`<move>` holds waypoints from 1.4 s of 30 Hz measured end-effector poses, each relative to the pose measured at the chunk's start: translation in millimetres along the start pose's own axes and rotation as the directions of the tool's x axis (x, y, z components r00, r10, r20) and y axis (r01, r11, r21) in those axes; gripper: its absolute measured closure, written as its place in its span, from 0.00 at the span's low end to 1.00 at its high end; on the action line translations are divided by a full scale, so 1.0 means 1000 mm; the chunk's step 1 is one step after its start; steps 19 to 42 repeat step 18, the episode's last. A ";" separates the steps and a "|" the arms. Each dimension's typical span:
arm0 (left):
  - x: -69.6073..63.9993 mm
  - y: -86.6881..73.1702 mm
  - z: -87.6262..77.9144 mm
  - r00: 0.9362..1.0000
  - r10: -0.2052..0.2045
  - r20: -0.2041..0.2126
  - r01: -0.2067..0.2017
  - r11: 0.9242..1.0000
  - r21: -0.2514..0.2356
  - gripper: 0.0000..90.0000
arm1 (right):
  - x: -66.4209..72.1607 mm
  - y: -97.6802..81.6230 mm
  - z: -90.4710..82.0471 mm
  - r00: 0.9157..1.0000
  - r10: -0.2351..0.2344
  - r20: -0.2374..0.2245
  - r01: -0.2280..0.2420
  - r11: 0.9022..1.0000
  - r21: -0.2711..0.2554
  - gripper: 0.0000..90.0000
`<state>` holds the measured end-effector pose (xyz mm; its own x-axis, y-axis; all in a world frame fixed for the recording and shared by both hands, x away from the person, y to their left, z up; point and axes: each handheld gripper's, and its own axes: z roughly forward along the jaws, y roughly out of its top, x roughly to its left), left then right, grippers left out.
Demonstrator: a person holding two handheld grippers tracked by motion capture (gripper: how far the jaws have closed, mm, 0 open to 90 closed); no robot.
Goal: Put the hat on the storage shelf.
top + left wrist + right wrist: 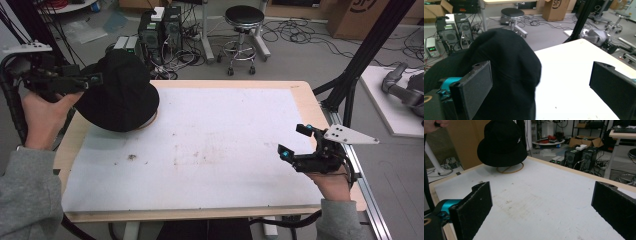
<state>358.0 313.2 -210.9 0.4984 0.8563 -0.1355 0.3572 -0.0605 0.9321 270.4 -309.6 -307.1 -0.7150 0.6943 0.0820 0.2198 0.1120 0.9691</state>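
My white-topped table [210, 150] fills mid-frame; the black bucket hat [120, 92] sits at its upper left on a round wooden stand [510, 170], whose ring base peeks out beneath. My left gripper [92, 80] is at the brim, jaws spread wide, gripping nothing as far as I can tell. My right gripper [295, 142], lower right, gapes empty. I'd judge pinching the brim edge squarely, then lifting straight up, works best

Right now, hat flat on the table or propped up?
Propped up: the black hat sits raised above a tan ring base, brim clear of the white table.
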 end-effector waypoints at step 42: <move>-0.040 -0.078 -0.034 1.000 0.007 0.005 -0.007 0.999 -0.033 0.06 | -0.007 -0.002 0.012 0.999 0.042 0.029 -0.041 0.999 -0.023 0.03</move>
